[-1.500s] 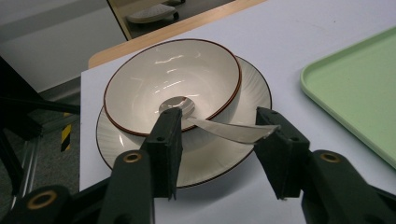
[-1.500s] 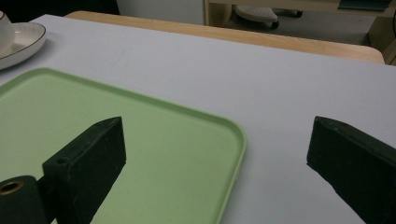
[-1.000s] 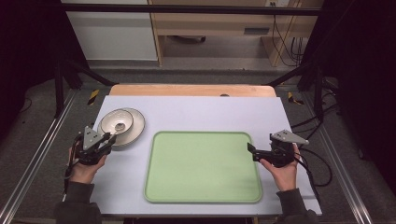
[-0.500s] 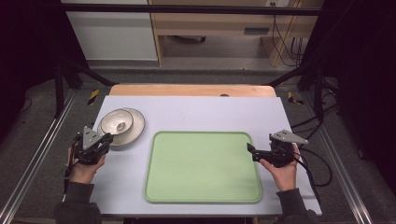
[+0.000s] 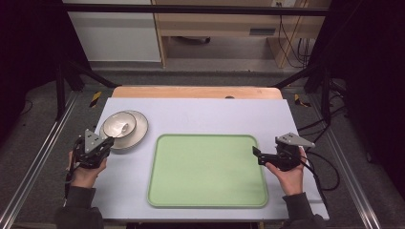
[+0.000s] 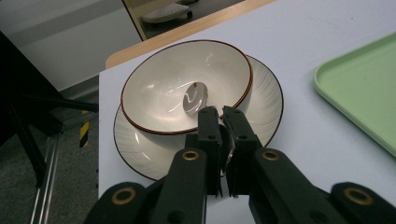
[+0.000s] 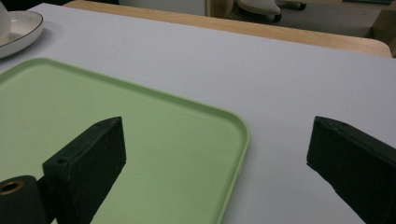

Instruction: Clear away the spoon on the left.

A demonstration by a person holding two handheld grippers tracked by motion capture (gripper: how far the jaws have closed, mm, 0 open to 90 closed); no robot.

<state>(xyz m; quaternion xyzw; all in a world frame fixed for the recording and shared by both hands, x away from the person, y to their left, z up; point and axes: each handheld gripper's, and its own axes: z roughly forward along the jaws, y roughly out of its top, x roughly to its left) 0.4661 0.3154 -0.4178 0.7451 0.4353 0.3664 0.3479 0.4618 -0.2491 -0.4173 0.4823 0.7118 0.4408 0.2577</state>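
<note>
A white bowl (image 6: 159, 93) with a brown rim sits on a white plate (image 6: 266, 98) at the table's left. In it lies a metal spoon (image 6: 196, 99), its handle reaching over the near rim. My left gripper (image 6: 220, 112) has just been closing and is now shut on that handle. From above, the left gripper (image 5: 109, 140) points at the bowl (image 5: 119, 125) on the plate (image 5: 136, 136). My right gripper (image 5: 255, 152) is open with nothing between its jaws, at the right edge of the green tray (image 5: 205, 169). In its own view the right gripper (image 7: 215, 126) spans the tray's corner (image 7: 93, 102).
The table has a pale lavender top (image 5: 191, 114) with a wooden strip (image 5: 196, 92) along its far edge. Black frame rails (image 5: 62, 86) stand at both sides. The plate's rim (image 7: 18, 28) lies far left in the right gripper view.
The left gripper's jaws have drawn together at the bowl's near rim. Neither hand has moved, and the bowl, plate and tray are where they were.
</note>
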